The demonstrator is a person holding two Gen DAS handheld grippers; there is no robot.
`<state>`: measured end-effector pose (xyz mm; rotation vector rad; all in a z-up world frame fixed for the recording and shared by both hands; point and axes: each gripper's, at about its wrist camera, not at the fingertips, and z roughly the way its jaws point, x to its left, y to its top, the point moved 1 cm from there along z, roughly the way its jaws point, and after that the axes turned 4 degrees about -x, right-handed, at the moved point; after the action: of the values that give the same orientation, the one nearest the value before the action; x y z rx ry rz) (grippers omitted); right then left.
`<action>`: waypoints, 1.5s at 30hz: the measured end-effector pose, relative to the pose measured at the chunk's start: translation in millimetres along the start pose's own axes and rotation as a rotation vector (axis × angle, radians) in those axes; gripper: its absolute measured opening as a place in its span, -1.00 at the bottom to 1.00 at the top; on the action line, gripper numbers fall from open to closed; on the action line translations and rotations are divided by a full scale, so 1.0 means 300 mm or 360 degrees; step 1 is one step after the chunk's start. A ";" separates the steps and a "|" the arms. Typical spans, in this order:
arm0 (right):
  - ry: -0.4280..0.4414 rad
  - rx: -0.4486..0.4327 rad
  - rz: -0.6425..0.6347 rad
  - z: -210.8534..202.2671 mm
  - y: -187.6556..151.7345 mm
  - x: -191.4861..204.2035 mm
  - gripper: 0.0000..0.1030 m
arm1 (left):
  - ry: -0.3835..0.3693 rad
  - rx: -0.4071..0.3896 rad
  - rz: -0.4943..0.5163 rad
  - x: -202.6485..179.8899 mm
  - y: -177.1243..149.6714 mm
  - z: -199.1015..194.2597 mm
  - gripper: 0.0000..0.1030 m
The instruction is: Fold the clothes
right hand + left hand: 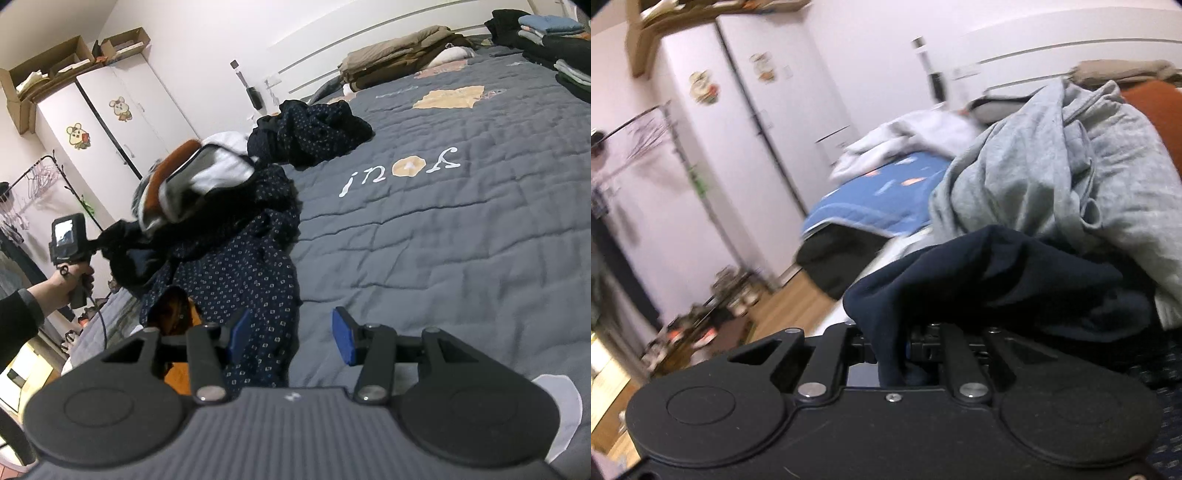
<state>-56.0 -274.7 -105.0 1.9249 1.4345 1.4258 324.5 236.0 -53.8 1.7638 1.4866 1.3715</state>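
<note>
Navy cloth (960,280) is clamped in the left tool (905,354), lifted beside the bed (461,240), seemingly a garment. Right tool (291,336) is held half open, empty, over a dotted garment (236,280).

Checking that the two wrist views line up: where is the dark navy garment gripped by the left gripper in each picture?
Left wrist view: the navy garment fills the lower centre, pinched in the shut left gripper, below a grey garment.
Right wrist view: it hangs at the left edge, bunched beside the left gripper, which the person's hand holds.
Shared landmark: the white wardrobe with cartoon stickers.
</note>
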 end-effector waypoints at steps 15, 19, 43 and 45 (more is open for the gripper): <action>-0.0011 0.0065 0.0006 0.049 -0.002 -0.016 0.21 | -0.0393 0.0144 -0.0371 0.064 -0.209 -0.340 0.90; -0.0032 0.0117 -0.0004 0.156 0.019 -0.004 0.32 | -0.0775 0.0181 -0.0527 -0.047 -0.276 -0.528 0.98; 0.0310 0.0322 0.0185 0.653 0.042 0.176 -0.87 | -0.1264 0.0398 -0.0840 -0.417 -0.313 -0.429 -0.49; 0.0397 0.0226 0.0247 0.597 0.059 0.196 -0.87 | -0.1286 0.0289 -0.0828 -0.390 -0.295 -0.469 -0.54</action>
<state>105.8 -182.7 -139.8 2.0415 1.5609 1.7293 168.3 122.0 -116.5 1.5705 1.4443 0.2133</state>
